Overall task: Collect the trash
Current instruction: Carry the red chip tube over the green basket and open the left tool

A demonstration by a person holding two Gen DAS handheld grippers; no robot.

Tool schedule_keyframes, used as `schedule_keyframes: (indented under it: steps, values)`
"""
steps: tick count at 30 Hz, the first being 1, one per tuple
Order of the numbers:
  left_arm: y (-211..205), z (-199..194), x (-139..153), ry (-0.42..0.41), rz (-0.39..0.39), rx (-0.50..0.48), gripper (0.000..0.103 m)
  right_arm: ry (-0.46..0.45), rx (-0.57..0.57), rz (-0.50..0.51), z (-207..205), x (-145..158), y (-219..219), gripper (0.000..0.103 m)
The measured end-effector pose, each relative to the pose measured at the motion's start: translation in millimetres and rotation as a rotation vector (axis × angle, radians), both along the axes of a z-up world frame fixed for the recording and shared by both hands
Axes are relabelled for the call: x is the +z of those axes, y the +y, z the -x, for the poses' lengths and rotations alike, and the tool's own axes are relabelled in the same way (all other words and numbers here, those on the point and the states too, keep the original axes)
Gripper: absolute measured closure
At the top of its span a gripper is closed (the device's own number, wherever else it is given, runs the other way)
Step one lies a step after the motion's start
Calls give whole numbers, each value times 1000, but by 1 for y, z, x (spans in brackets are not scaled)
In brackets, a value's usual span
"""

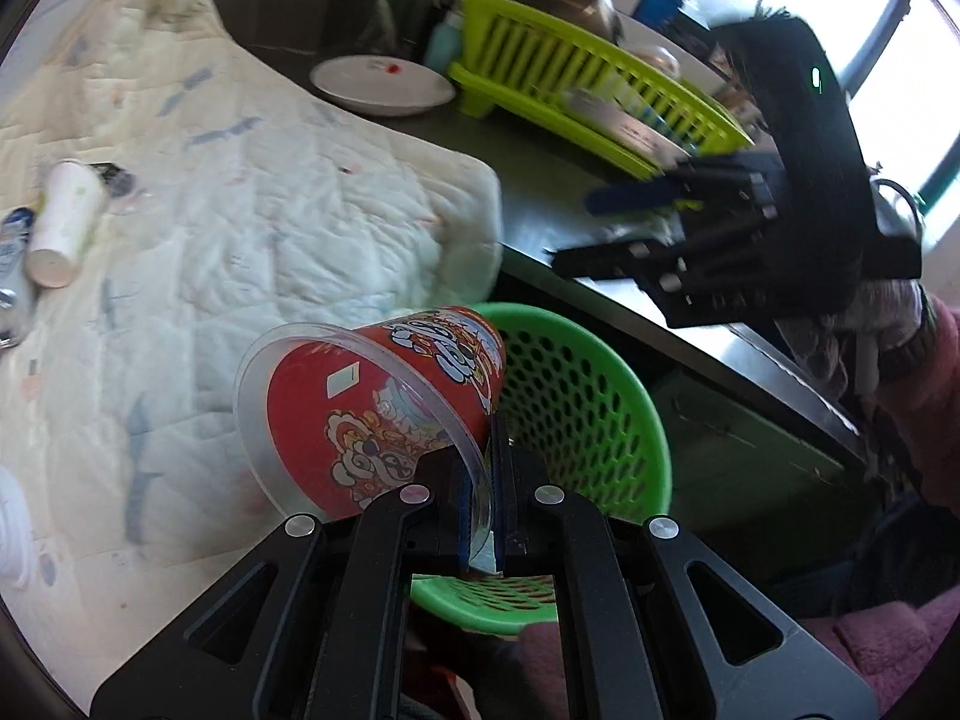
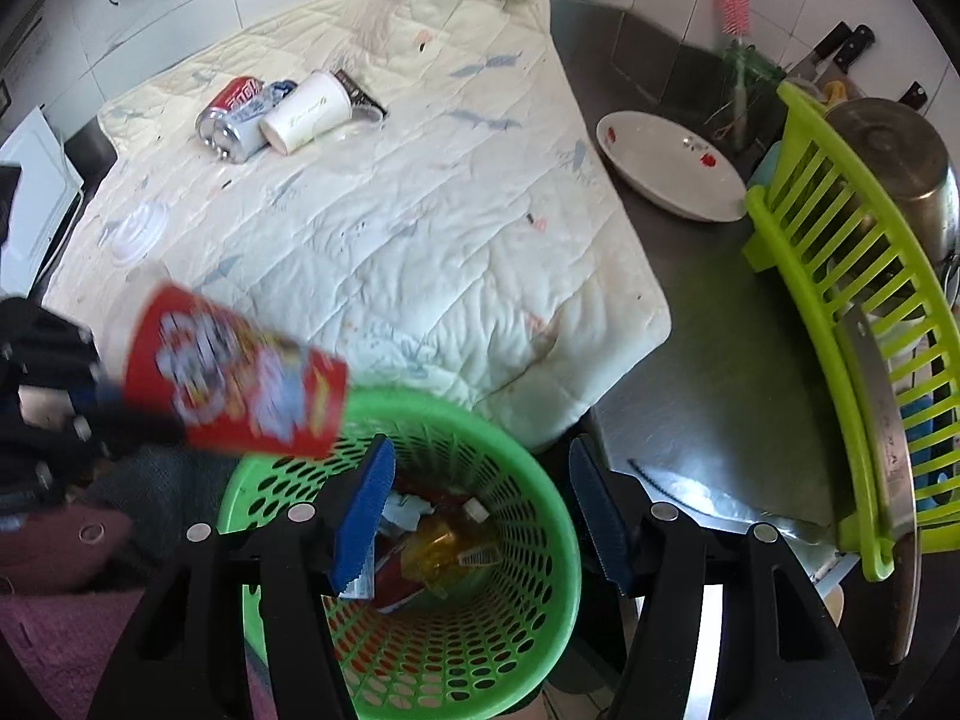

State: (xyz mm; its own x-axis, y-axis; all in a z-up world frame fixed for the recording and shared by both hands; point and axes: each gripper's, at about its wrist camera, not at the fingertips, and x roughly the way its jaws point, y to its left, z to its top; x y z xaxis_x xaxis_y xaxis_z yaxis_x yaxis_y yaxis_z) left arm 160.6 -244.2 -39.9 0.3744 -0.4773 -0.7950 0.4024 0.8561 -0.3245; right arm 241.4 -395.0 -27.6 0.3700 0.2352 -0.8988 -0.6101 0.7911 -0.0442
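Note:
My left gripper (image 1: 483, 480) is shut on the clear rim of a red noodle cup (image 1: 384, 402), held tilted over the green trash basket (image 1: 600, 396). In the right wrist view the cup (image 2: 240, 384) hangs blurred over the basket (image 2: 540, 468), which holds wrappers and a bottle (image 2: 438, 546). My right gripper (image 2: 480, 504) is open and empty above the basket; it also shows in the left wrist view (image 1: 576, 228). A white paper cup (image 2: 306, 111), two cans (image 2: 237, 114) and a clear lid (image 2: 138, 231) lie on the quilted cloth (image 2: 420, 228).
A white plate (image 2: 672, 168) sits on the steel counter (image 2: 720, 360). A lime dish rack (image 2: 852, 312) holding a cleaver and a steel pot (image 2: 894, 150) stands at the right. A serrated knife (image 2: 708, 504) lies on the counter near the basket.

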Motion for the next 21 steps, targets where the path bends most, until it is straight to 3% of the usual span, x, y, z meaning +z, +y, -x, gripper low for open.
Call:
schedule_keyframes:
  steps: [6, 11, 13, 21]
  values:
    - [-24, -10, -15, 67, 43, -59, 96, -15, -14, 1, -7, 5, 4, 44]
    - [-24, -9, -17, 71, 52, -48, 66, -10, 3, -10, -9, 5, 11, 44]
    - [-19, -7, -13, 59, 43, -33, 59, -9, 9, -15, -10, 4, 15, 44]
    - [20, -4, -4, 28, 11, 80, 51, 4, 52, -39, -18, 2, 40, 44]
